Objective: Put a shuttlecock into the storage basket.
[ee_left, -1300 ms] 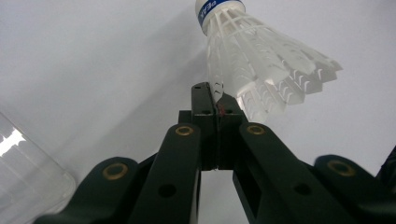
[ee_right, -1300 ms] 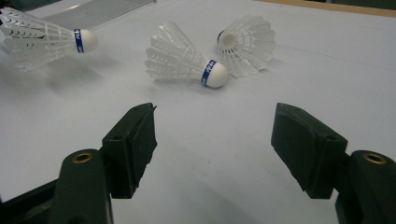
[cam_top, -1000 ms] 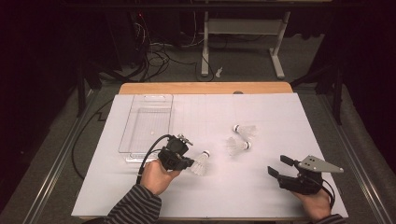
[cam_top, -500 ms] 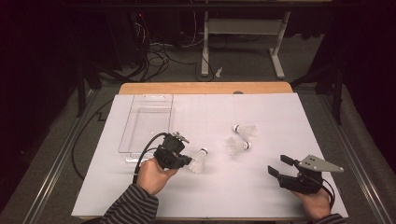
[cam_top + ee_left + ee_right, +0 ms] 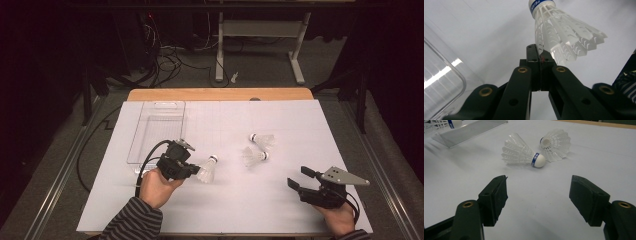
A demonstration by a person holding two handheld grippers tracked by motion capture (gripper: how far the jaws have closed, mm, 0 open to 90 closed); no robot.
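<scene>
- Shuttlecock-handling takes place on a broad white paper-covered table (image 5: 280, 200) with a bare wooden strip along its far edge.
- Clear rectangular plastic tray (image 5: 159, 125) lies at the far left of the white sheet, its near short end just beside the left hand; in the left gripper view its rounded corner (image 5: 446, 77) sits at the left.
- Left hand-held black two-jaw gripper (image 5: 192, 170), held by a hand in a striped sleeve, has its jaws pressed together on the feather edge of a white plastic-skirted shuttlecock with a blue band round its cork (image 5: 207, 169); in the left gripper view that shuttlecock (image 5: 564, 37) stands above the pinched tips, cork end away from the camera, lifted off the sheet.
- Right hand-held black gripper with a grey three-cornered plate (image 5: 298, 179) rests near the right front edge, its jaws spread wide with nothing between them (image 5: 537, 195).
- Two more white shuttlecocks lie mid-table, close together: one (image 5: 263, 140) farther off, the other (image 5: 253, 156) nearer, its blue-banded cork (image 5: 537, 160) pointing right in the right gripper view.
</scene>
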